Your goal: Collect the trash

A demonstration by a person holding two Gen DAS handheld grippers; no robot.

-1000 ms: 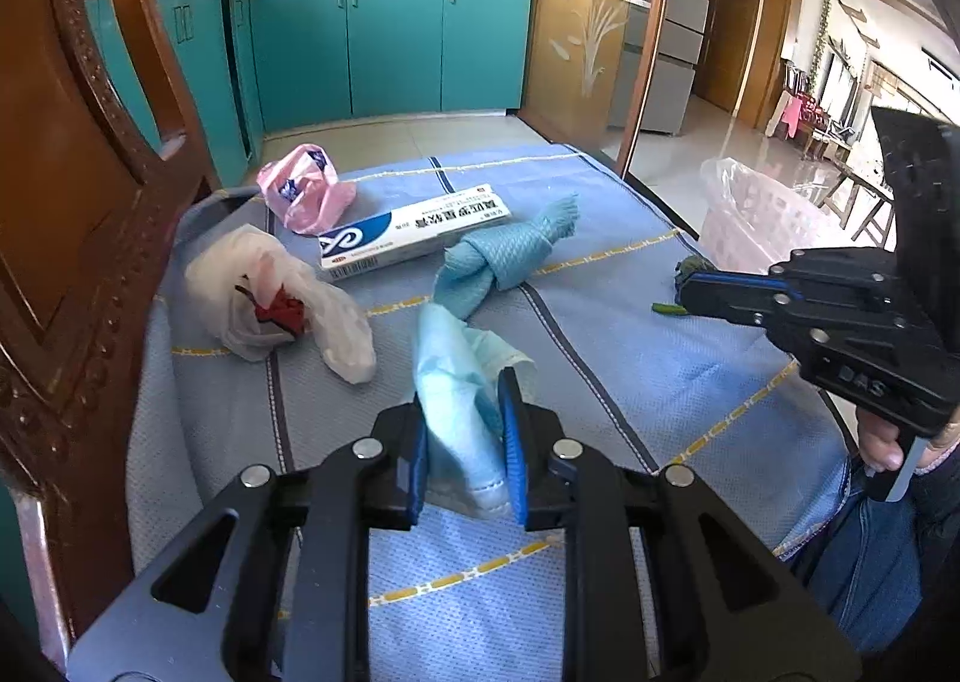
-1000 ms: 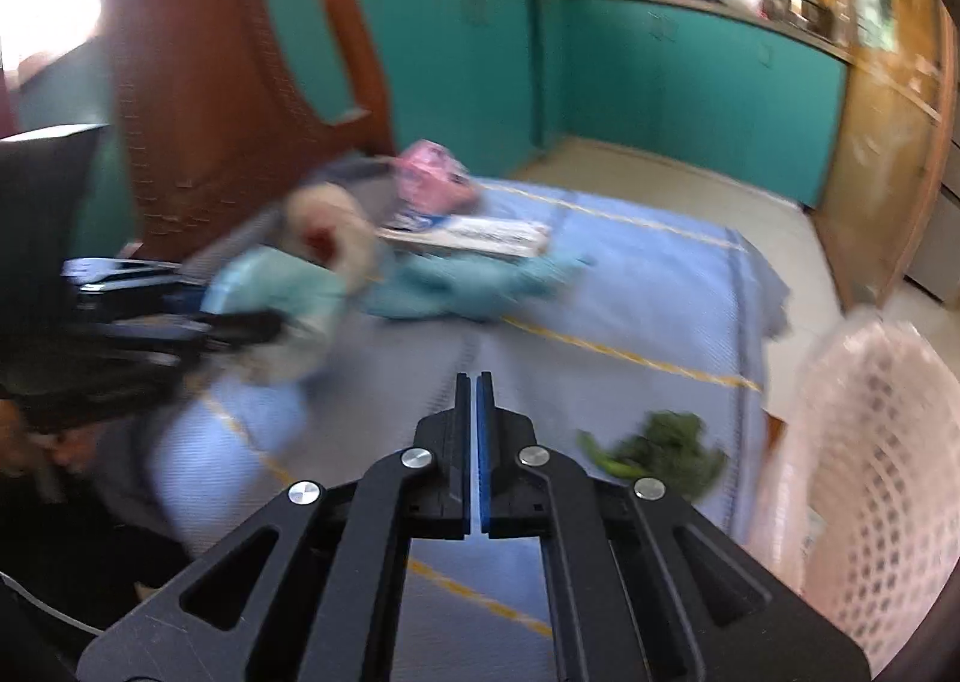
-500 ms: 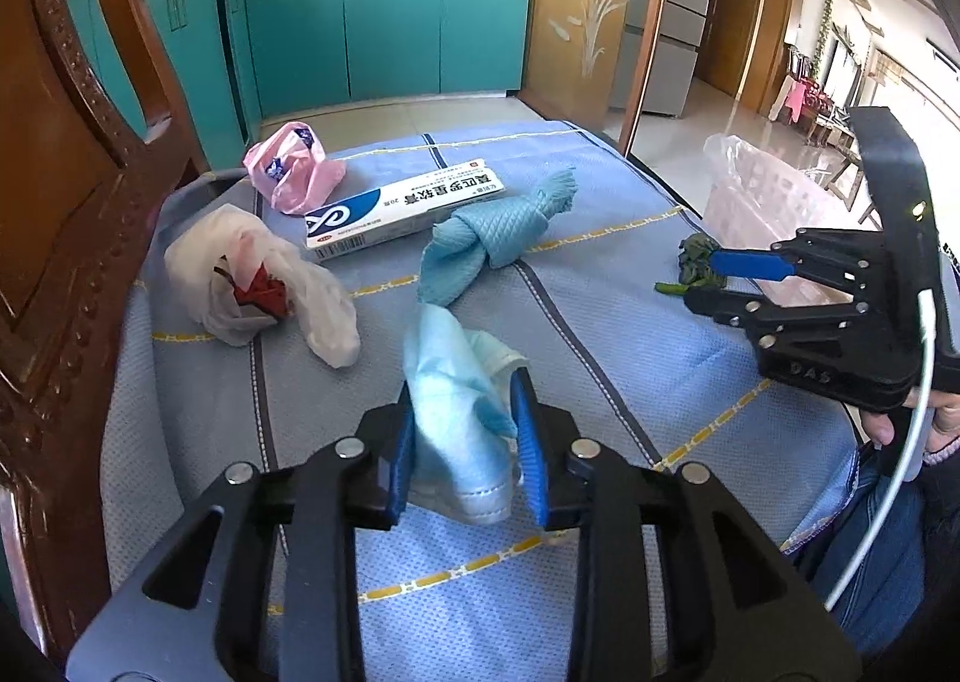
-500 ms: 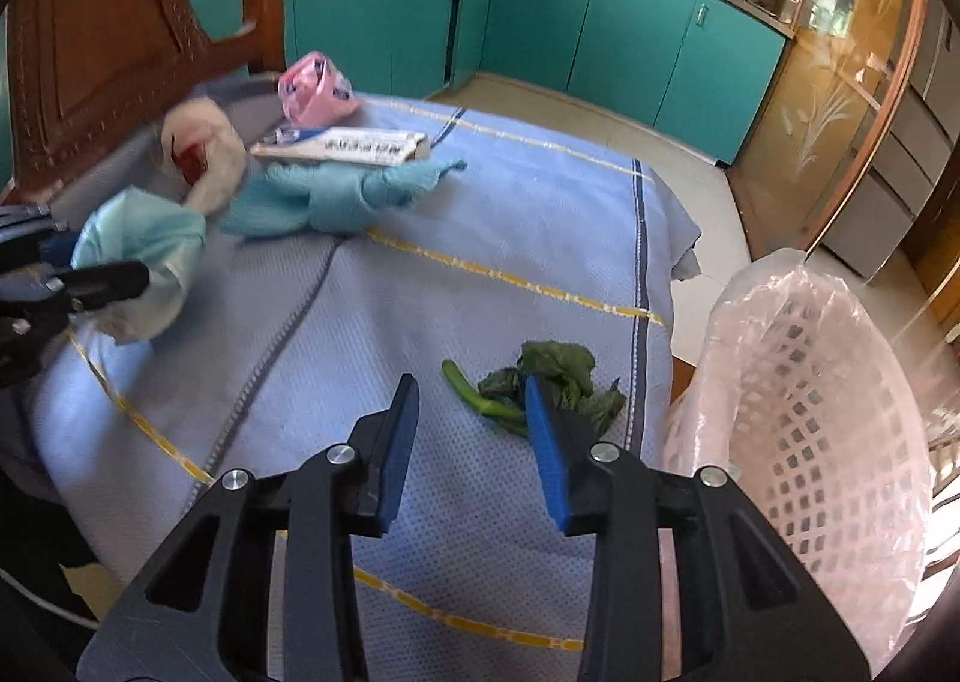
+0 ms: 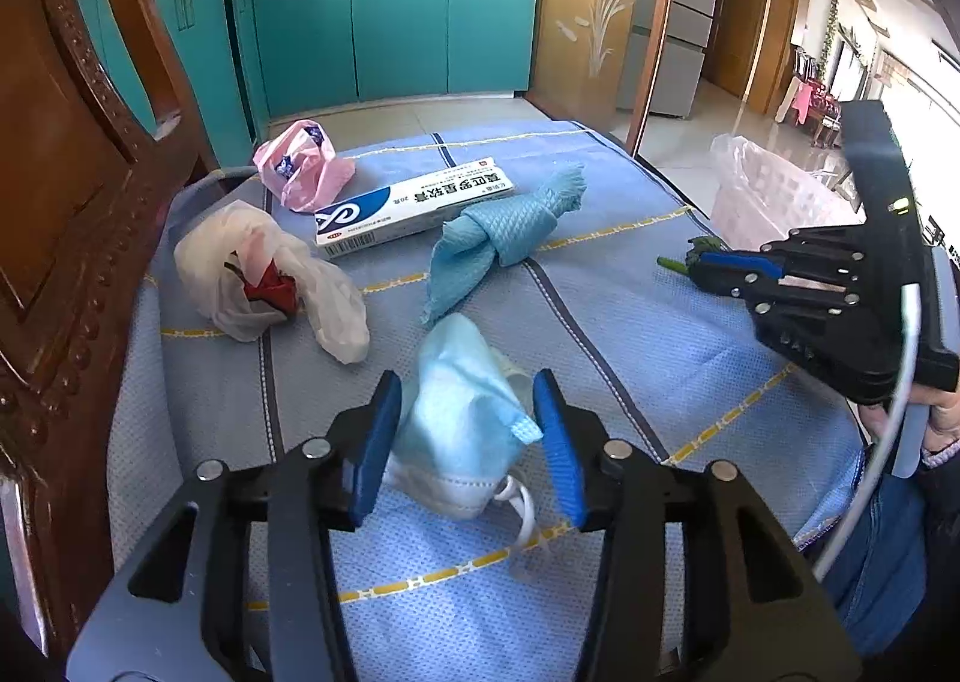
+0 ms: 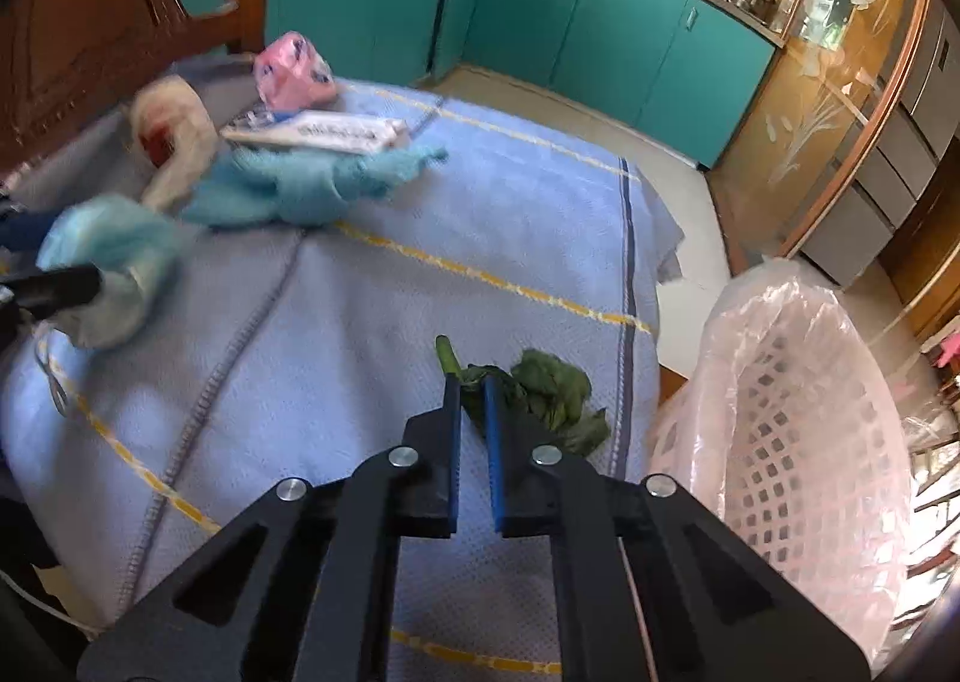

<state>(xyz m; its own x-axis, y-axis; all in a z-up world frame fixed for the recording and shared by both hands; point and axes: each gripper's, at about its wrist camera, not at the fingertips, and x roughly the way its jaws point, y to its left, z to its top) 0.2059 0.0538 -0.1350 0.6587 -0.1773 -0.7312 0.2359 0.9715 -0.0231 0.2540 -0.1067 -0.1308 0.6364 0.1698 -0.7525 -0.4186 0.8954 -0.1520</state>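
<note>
A crumpled light-blue face mask (image 5: 462, 418) lies on the blue tablecloth (image 5: 630, 346) between the fingers of my left gripper (image 5: 468, 412), which is open around it. The mask also shows in the right wrist view (image 6: 114, 262). My right gripper (image 6: 473, 388) has its jaws closed on the stem of a wilted green vegetable (image 6: 540, 388) near the table's right edge. A pink mesh trash basket (image 6: 798, 412) lined with clear plastic stands just right of it. The right gripper also shows in the left wrist view (image 5: 702, 268).
Further back on the cloth lie a knotted teal rag (image 5: 504, 232), a white and blue medicine box (image 5: 414, 205), a pink bag (image 5: 300, 165) and a white plastic bag with something red inside (image 5: 264, 274). A carved wooden chair back (image 5: 66, 153) stands at the left.
My left gripper has opened, and the mask now sits loose between its fingers. My right gripper opened, moved down to the green vegetable and closed on its stem.
</note>
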